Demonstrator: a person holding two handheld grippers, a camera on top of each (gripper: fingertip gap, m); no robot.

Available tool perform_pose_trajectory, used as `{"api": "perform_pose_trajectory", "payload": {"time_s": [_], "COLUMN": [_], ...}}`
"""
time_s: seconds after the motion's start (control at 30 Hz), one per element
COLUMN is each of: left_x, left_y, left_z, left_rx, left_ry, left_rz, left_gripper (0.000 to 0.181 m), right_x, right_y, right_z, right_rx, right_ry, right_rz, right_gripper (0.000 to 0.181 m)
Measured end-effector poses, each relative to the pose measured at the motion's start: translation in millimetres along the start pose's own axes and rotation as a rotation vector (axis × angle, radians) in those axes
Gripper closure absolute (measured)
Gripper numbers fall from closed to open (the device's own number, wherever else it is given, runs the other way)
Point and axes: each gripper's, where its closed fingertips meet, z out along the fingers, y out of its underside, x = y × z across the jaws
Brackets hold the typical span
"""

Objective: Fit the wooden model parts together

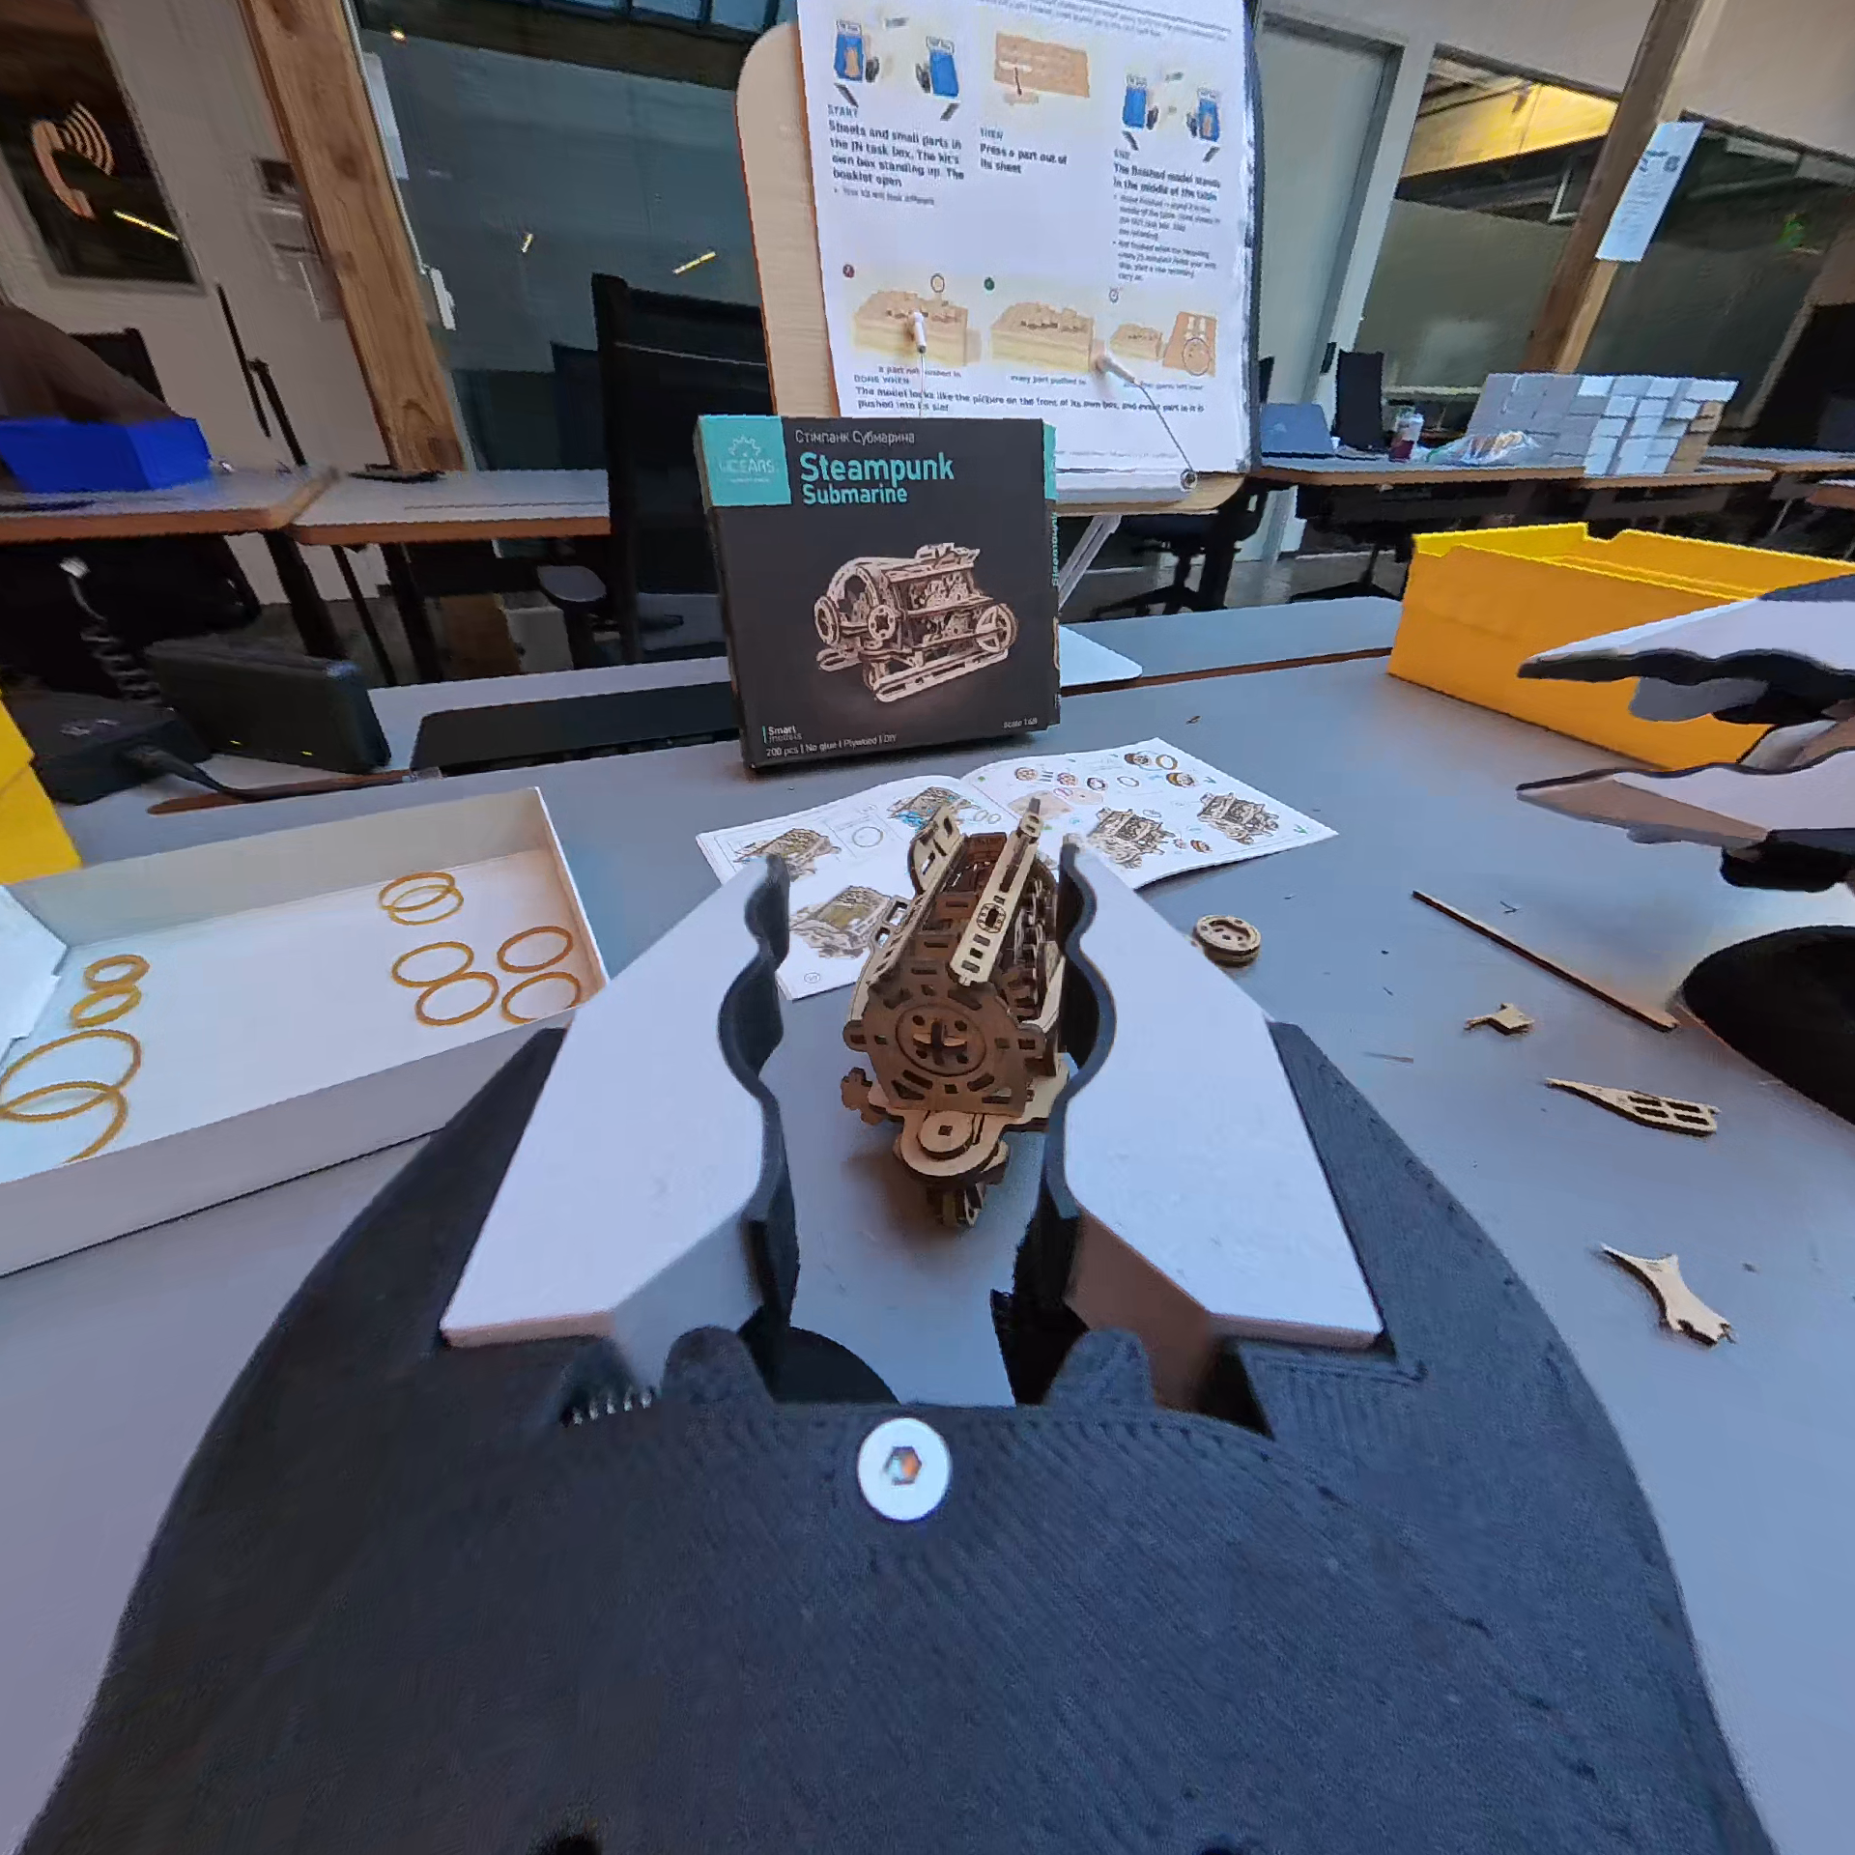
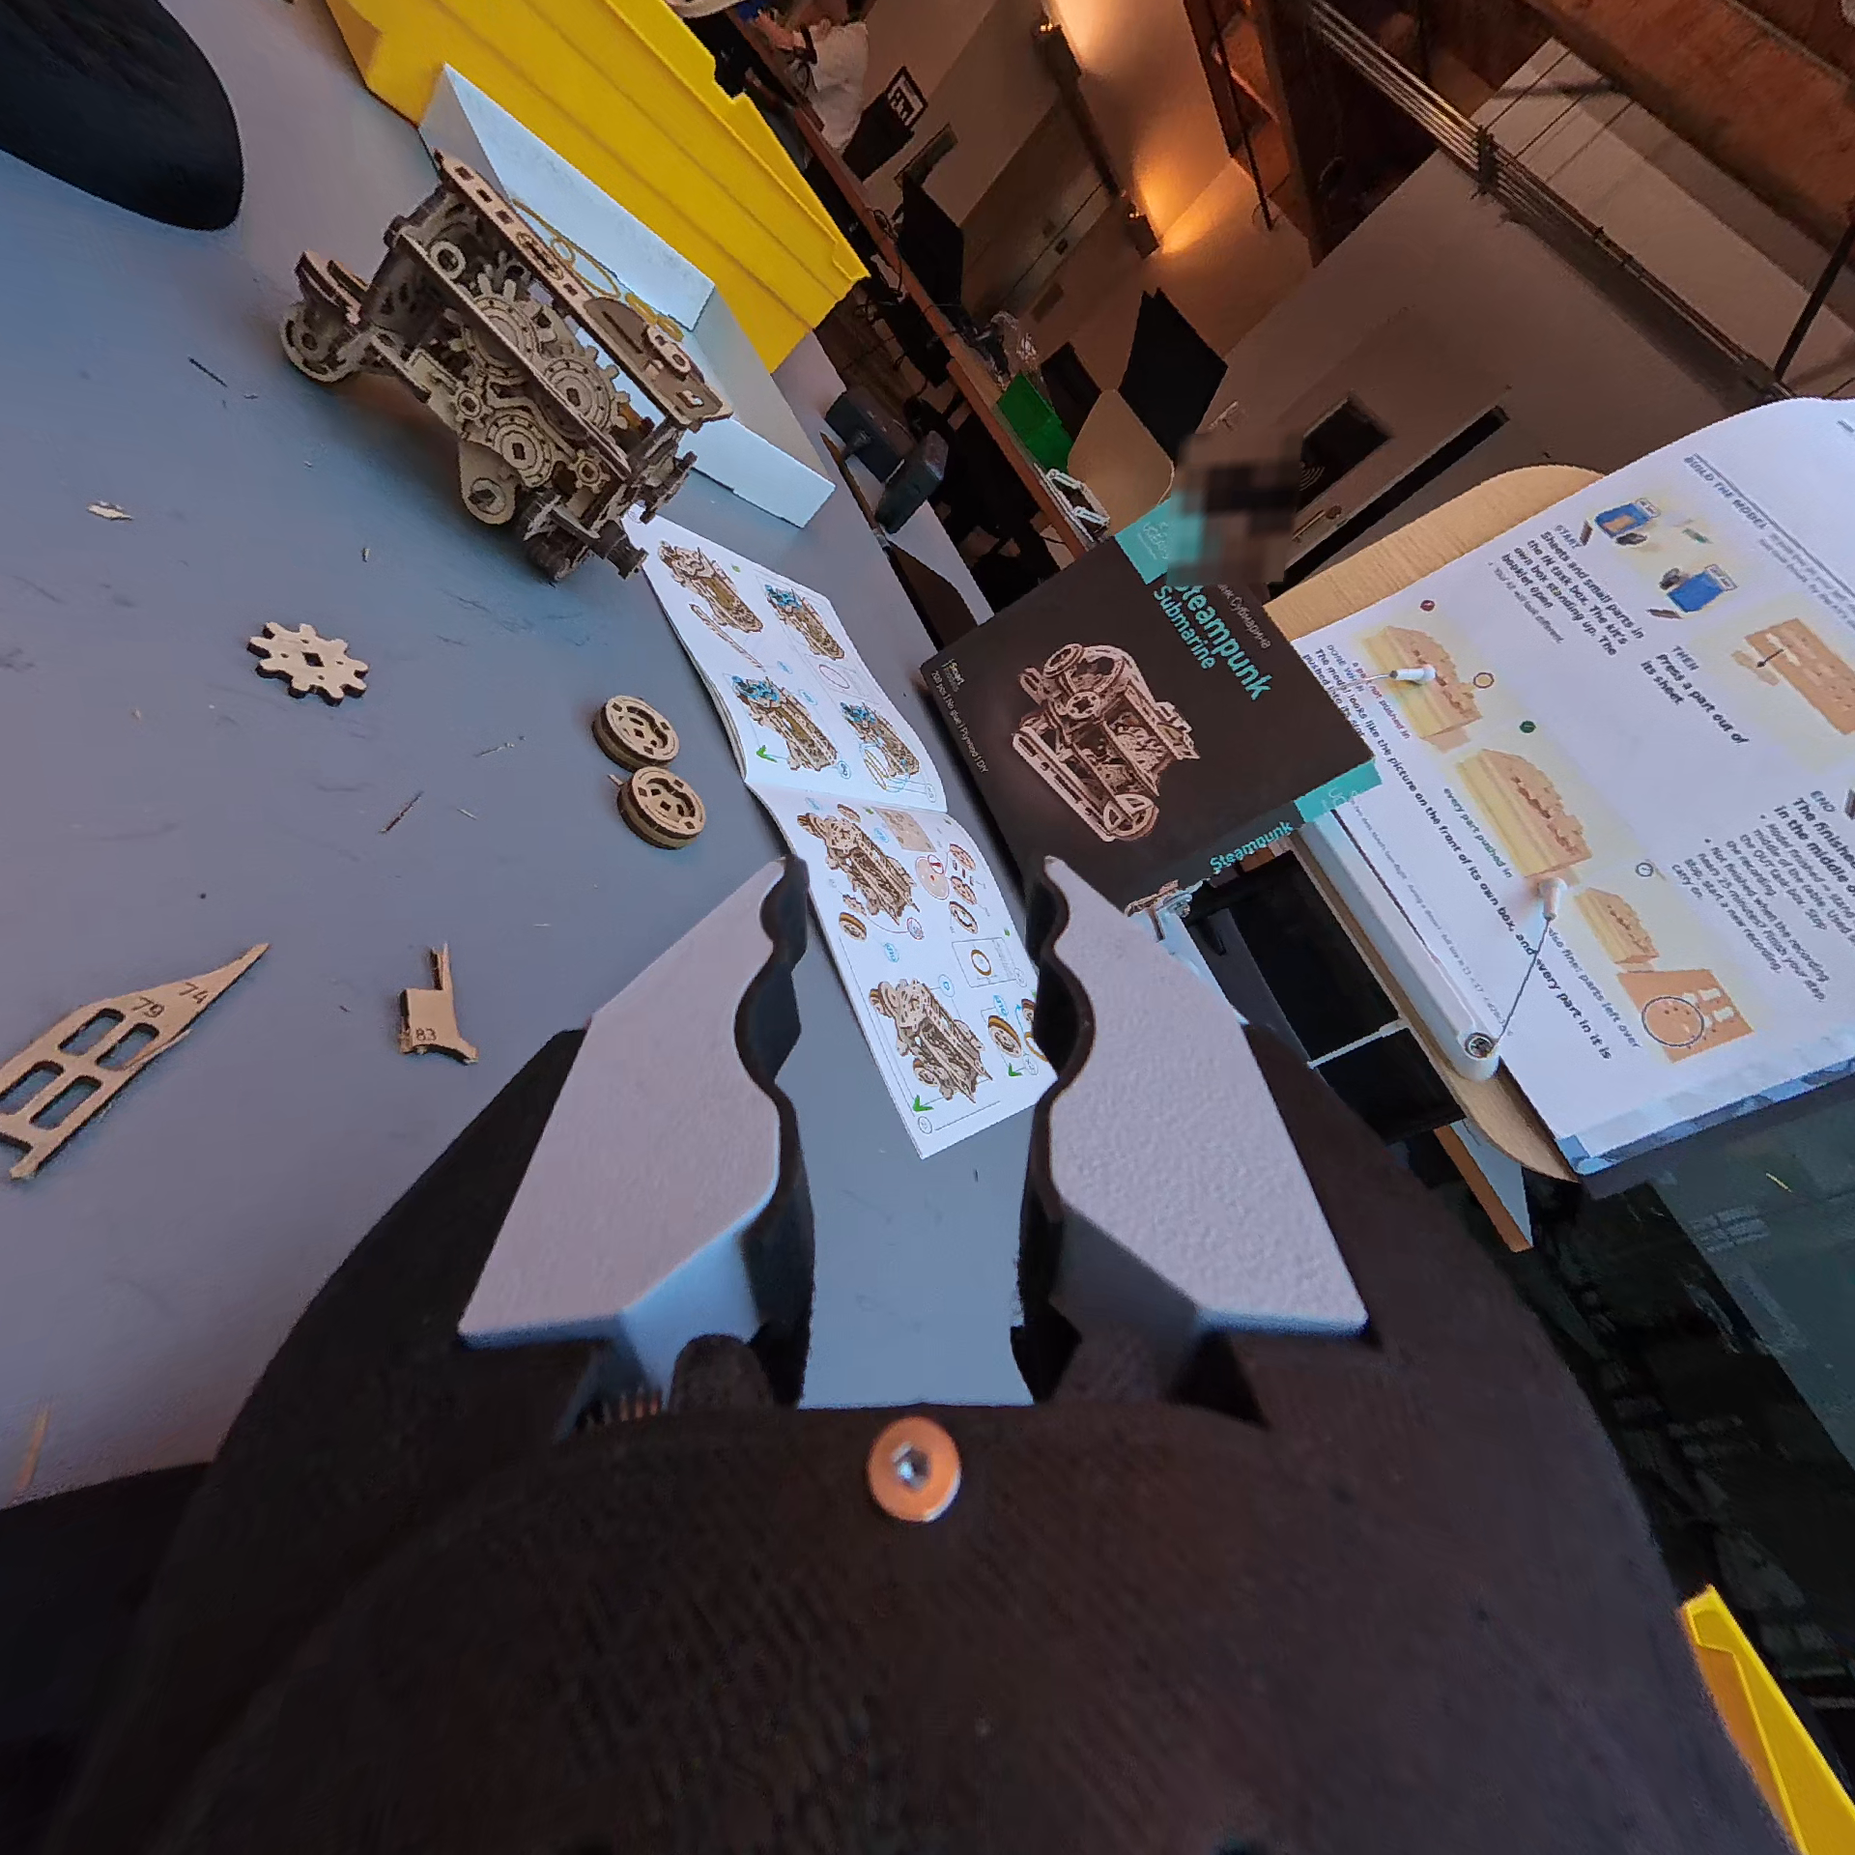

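left gripper [image 1: 918,883]: fingers spread, flanking the wooden model [image 1: 954,1014] on the grey table [image 1: 1405,954], contact unclear | right gripper [image 2: 918,893]: released, empty, over the booklet [image 2: 853,803] | model: just before the booklet | loose wooden pieces [image 2: 306,660]: right of model

My left gripper [image 1: 918,883] is level over the table, its 2 grey fingers [image 1: 642,1104] spread wide with the black wavy pads facing each other. The right-hand finger looks to be touching what sits between them; the left-hand one stands clear of it. My right gripper [image 2: 918,883] is rolled to one side, so its view is tilted; its 2 fingers [image 2: 642,1134] are also spread apart with nothing between them. In the left wrist view the right gripper [image 1: 1696,733] shows at the right edge, fingers parted, holding nothing.
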Motion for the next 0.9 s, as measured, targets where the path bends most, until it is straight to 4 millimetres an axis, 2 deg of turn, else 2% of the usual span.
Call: {"api": "perform_pose_trajectory", "payload": {"time_s": [0.13,0.43,0.7,0.9], "left_x": [1.1,-9.1,-6.9,-3.4], "left_y": [11.9,4.2,7.9,12.0], "left_z": [5.2,-3.0,-1.1,1.7], "left_rx": [-0.075,-0.027,-0.046,-0.072], "left_ry": [-0.018,-0.07,-0.048,-0.036], "left_rz": [0.036,0.009,0.003,0.021], "left_gripper": [0.126,0.13,0.132,0.133], "right_x": [-4.9,-7.7,-5.2,-11.4], "right_y": [0.2,0.3,4.5,2.5], "right_z": [1.5,2.7,3.5,4.1], "right_rx": [-0.006,-0.011,-0.023,-0.023], "right_ry": [-0.015,-0.021,-0.019,-0.038], "right_rz": [-0.022,-0.043,-0.031,-0.057], "right_gripper": [0.138,0.138,0.139,0.14]}}
